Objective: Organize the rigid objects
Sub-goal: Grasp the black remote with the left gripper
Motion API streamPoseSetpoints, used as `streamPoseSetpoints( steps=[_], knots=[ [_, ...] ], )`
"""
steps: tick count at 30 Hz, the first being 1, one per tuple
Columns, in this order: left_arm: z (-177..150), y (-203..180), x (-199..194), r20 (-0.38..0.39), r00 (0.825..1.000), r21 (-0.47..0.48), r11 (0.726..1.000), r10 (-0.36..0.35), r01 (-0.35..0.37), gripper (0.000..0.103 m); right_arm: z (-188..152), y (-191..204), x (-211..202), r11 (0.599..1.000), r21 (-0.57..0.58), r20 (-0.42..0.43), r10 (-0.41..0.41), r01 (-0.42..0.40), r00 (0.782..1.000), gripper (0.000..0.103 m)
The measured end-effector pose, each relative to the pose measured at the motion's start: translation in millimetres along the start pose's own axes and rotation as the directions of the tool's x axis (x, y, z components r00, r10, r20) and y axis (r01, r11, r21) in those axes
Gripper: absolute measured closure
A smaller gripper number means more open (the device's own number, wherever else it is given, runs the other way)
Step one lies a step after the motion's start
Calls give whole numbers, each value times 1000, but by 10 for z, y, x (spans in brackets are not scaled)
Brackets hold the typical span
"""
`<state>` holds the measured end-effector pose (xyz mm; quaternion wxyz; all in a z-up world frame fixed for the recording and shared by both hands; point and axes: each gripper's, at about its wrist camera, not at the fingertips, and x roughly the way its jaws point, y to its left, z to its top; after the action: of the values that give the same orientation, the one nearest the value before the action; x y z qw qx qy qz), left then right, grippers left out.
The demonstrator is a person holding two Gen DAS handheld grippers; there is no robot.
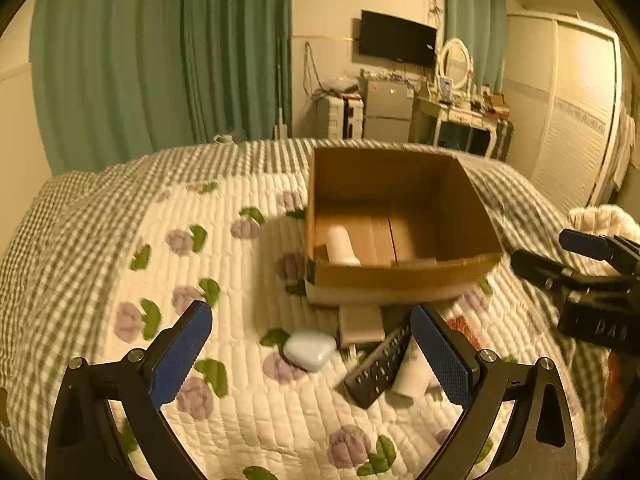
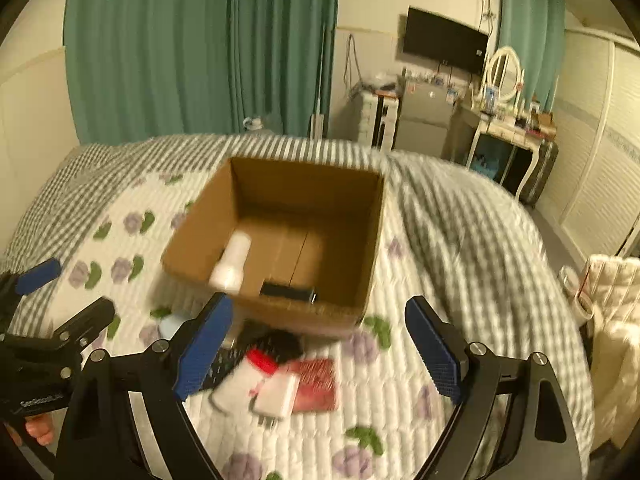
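An open cardboard box (image 1: 400,276) stands on the quilted bed; it also shows in the right wrist view (image 2: 200,236). A white bottle (image 1: 340,246) lies inside it, and the right wrist view shows that bottle (image 2: 232,260) beside a small dark object (image 2: 286,292). In front of the box lie a pale blue case (image 1: 310,349), a black remote (image 1: 380,364), a white bottle with a red cap (image 2: 244,380), a white charger (image 2: 276,396) and a red card (image 2: 316,380). My left gripper (image 1: 312,356) is open above the case and remote. My right gripper (image 2: 320,352) is open above the pile.
The flower-patterned quilt (image 1: 240,400) covers the bed, with grey checked bedding (image 2: 460,216) around it. A white folded blanket (image 2: 612,320) lies at the right edge. Green curtains, a wall TV and a dresser stand beyond the bed.
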<state>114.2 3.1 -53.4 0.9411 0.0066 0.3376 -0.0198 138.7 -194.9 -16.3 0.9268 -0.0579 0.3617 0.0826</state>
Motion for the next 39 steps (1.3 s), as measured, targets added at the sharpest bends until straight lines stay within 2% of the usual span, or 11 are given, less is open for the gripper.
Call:
streamPoseSetpoints(
  steps=[7,10,13,17,21,24,25,28,31,34,39],
  knots=[
    [-363,-130,433,-74,997,38,999,-22,25,1,-351,124,328,998,-54,-69,-29,25,997,15],
    [-499,-156,653,-120,993,42,999,-6,11,2,-388,77,455,999,-38,-78,-21,18,997,15],
    [-571,-180,822,-174,984,35,999,-30,36,3,-411,-1,587,1000,-13,-93,-13,12,996,15],
    [-614,-312,989,-226,973,96,994,-35,58,5,-444,-107,715,999,30,-116,-10,13,993,15],
    [-686,-439,1156,-293,954,155,982,-61,110,21,-449,-123,755,999,52,-123,-1,8,992,15],
    [-679,-483,1172,-306,944,169,968,-126,184,40,-463,-107,763,999,45,-127,-7,13,992,15],
    [-687,-509,1159,-311,939,176,962,-147,209,52,-470,-104,767,999,44,-129,-8,14,992,15],
    [-724,-551,1052,-296,943,208,954,-151,218,64,-489,-98,797,999,43,-142,-9,15,990,15],
    [-747,-507,878,-284,936,173,950,-206,261,78,-527,-98,808,999,38,-153,-12,18,988,15],
    [-722,-465,709,-271,932,131,950,-239,282,84,-568,-80,820,999,45,-166,4,4,986,15],
    [-582,-385,328,-185,958,111,964,-218,241,88,-594,74,804,998,24,-181,58,-54,982,15]
  ],
)
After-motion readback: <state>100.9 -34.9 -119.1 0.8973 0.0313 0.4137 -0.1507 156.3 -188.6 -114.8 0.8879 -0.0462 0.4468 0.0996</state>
